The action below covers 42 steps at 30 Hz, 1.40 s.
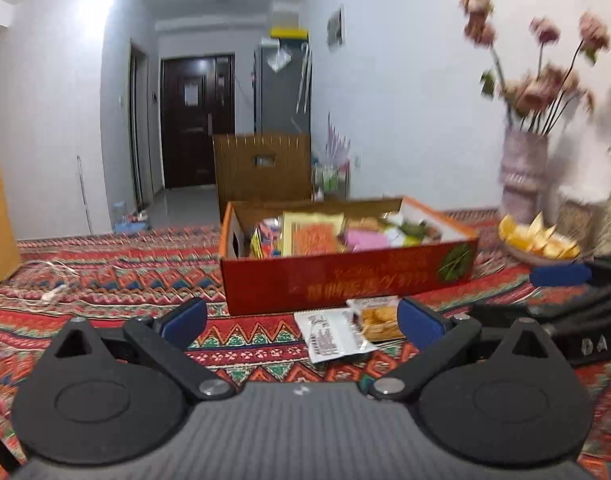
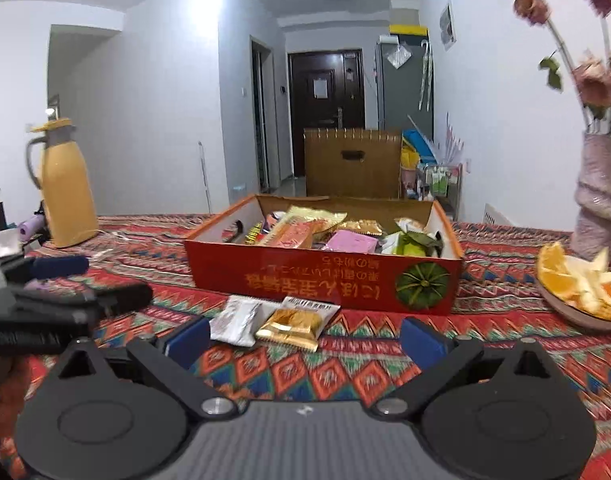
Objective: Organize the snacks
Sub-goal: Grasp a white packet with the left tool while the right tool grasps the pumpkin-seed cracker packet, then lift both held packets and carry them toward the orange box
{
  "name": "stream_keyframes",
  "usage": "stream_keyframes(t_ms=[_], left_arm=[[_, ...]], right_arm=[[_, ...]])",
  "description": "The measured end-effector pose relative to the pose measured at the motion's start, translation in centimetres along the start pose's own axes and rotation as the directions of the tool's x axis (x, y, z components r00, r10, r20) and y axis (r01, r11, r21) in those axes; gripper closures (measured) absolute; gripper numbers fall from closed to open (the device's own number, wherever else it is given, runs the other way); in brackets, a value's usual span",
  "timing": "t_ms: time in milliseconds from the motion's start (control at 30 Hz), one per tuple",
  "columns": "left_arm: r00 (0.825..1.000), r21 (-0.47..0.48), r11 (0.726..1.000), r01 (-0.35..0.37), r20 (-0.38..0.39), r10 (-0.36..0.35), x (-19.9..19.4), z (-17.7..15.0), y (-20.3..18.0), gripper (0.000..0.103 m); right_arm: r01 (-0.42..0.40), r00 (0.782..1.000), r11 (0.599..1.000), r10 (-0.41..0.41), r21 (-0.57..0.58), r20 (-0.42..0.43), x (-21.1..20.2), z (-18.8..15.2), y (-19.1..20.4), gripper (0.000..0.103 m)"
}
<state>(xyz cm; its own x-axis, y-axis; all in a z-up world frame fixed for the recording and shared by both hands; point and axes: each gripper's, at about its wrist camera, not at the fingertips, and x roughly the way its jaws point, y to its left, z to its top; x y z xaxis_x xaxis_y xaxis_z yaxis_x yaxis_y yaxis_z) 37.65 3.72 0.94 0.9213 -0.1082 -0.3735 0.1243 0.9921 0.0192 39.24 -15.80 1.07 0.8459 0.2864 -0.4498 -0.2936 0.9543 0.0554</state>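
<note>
An orange cardboard box holding several snack packets stands on the patterned tablecloth. Two packets lie in front of it: a white one and a gold one, side by side. My left gripper is open just short of them, the packets lying between its fingers toward the right one. My right gripper is open too, with both packets just beyond its fingertips, toward the left finger. Each gripper shows at the edge of the other's view: the right gripper, the left gripper.
A plate of orange pieces and a pink vase of flowers stand at the right. A yellow thermos jug stands far left. A white cable lies on the cloth at the left.
</note>
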Motion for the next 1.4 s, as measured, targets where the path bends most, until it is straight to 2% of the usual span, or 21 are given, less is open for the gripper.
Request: stream_keyframes(t_ms=[100,200,267,367,467,500,667,800,900,1033,1100,1200,1300,1333,1400], left_arm=[[0.999,-0.042,0.998,-0.042,-0.034,0.040,3.2,-0.2,1.1,0.000],[0.996,-0.102,0.994,-0.045,-0.082,0.037,5.8,-0.3,2.9,0.000],[0.995,-0.130,0.990,-0.057,-0.086,0.046,6.4,-0.7,4.0,0.000],[0.994,-0.160,0.985,-0.058,-0.098,0.042,6.8,-1.2,5.2,0.000],[0.994,-0.147,0.988,-0.046,-0.101,0.031,7.0,-1.4,4.9,0.000],[0.995,-0.139,0.990,-0.035,-0.099,0.021,6.9,-1.4,4.5,0.000],[0.994,-0.066,0.998,0.008,-0.108,-0.015,7.7,-1.1,1.3,0.000],[0.990,-0.040,0.999,0.024,-0.141,-0.029,9.4,-0.7,-1.0,0.000],[0.980,-0.034,0.999,0.019,-0.199,-0.025,11.4,-0.6,-2.6,0.000],[0.974,-0.027,0.999,0.023,-0.224,-0.029,12.8,-0.8,-3.9,0.001],[0.972,-0.040,0.999,0.032,-0.233,-0.040,13.2,-0.7,-3.9,0.007],[0.961,-0.045,0.999,0.012,-0.275,-0.024,14.0,-0.8,-3.8,0.027],[0.961,-0.042,0.999,-0.002,-0.275,-0.010,14.1,-0.9,-3.8,0.036],[0.962,-0.036,0.999,-0.005,-0.273,-0.005,14.1,-0.9,-3.8,0.042],[0.963,-0.033,0.999,-0.015,-0.269,0.005,14.0,-0.9,-3.9,0.045]], right_arm=[[-0.005,0.999,0.999,0.006,0.032,-0.042,4.2,0.8,-0.7,0.003],[-0.028,0.994,0.997,0.035,0.073,-0.099,8.0,1.4,-1.2,0.010],[-0.021,0.992,0.998,0.029,0.067,-0.124,10.1,1.5,-1.0,0.011],[-0.022,0.987,0.999,0.028,0.038,-0.158,12.5,1.4,-0.3,0.023],[-0.017,0.981,1.000,0.017,0.001,-0.194,13.8,0.7,0.5,0.035],[-0.014,0.979,1.000,0.014,0.001,-0.205,13.9,0.5,0.5,0.044],[-0.027,0.976,0.999,0.032,0.029,-0.216,12.9,0.7,-0.8,0.061],[-0.002,0.978,1.000,0.003,0.001,-0.210,11.5,0.5,-2.5,0.061],[0.004,0.978,1.000,0.000,0.019,-0.210,10.5,-0.1,-4.3,0.061],[0.010,0.982,0.999,0.000,0.048,-0.190,9.5,-1.0,-5.8,0.059],[0.017,0.983,0.997,-0.004,0.073,-0.183,9.4,-1.1,-6.2,0.059],[0.030,0.982,0.999,-0.024,0.029,-0.187,9.6,-1.1,-5.5,0.057],[0.041,0.981,0.999,-0.042,-0.009,-0.188,9.7,-1.1,-5.0,0.056],[0.041,0.981,0.999,-0.041,-0.008,-0.187,9.7,-1.1,-5.0,0.057],[0.041,0.982,0.999,-0.039,0.005,-0.184,9.7,-1.1,-5.3,0.060]])
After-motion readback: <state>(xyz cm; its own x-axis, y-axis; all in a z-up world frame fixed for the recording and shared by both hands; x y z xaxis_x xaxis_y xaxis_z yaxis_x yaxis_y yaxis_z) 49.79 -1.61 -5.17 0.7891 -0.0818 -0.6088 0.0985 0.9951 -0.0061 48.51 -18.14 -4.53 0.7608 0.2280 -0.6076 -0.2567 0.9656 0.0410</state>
